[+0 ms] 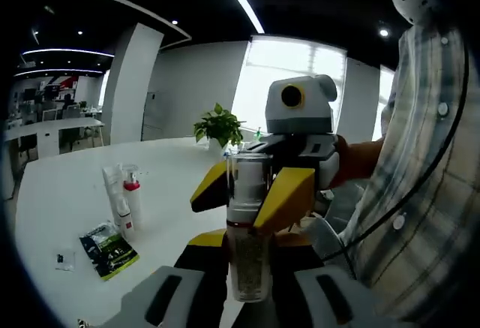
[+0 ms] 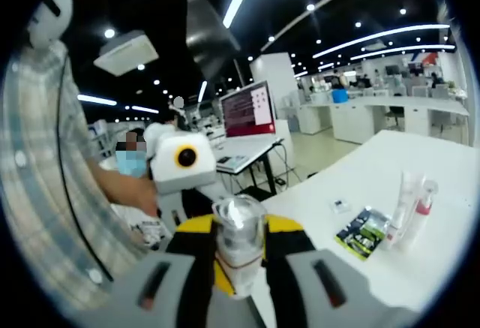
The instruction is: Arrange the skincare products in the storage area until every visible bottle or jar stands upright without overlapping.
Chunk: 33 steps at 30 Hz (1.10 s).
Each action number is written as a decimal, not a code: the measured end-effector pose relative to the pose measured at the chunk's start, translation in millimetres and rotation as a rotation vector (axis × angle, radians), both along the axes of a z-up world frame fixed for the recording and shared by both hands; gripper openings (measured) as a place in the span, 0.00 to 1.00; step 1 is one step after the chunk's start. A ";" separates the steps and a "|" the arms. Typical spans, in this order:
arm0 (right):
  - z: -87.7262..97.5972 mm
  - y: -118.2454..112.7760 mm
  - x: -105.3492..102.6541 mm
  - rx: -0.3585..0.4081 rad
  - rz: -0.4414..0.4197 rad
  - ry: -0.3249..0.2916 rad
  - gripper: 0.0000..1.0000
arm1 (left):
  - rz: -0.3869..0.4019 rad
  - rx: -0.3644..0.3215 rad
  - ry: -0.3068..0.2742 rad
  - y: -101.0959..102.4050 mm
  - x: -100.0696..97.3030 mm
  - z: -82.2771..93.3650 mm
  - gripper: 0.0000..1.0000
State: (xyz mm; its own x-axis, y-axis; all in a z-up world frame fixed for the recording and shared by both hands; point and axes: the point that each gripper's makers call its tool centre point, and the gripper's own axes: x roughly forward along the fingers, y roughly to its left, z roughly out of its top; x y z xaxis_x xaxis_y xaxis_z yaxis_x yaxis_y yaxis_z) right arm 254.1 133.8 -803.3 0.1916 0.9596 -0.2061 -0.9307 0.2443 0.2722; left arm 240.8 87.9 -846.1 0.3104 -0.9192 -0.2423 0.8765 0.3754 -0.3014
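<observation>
Bottle (image 1: 247,230): I held it upright in the air, near me, above the table (image 1: 67,208).
Left gripper (image 1: 247,298): squeezed its bottom.
Right gripper (image 1: 259,193): squeezed its top.
Other bottles (image 1: 126,197): stood far left.

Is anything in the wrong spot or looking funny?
Yes. The clear bottle is up in the air, squeezed by both grippers at once, left and right. On the white table, a dark packet lies flat beside two standing bottles.

no legible text; print on dark packet (image 1: 109,248) and monitor (image 2: 248,109) too blurred to read.
</observation>
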 end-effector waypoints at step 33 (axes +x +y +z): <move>-28.3 2.5 2.0 -0.083 0.059 0.140 0.21 | 0.081 -0.083 0.074 13.8 8.3 -10.4 0.21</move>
State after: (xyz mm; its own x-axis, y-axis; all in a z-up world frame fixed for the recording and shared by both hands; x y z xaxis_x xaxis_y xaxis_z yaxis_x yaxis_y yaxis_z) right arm 256.2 136.3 -831.6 0.0989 0.9470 -0.3057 -0.8986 0.2170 0.3814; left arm 249.1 101.7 -856.5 0.3682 -0.9098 -0.1915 0.8188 0.4149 -0.3969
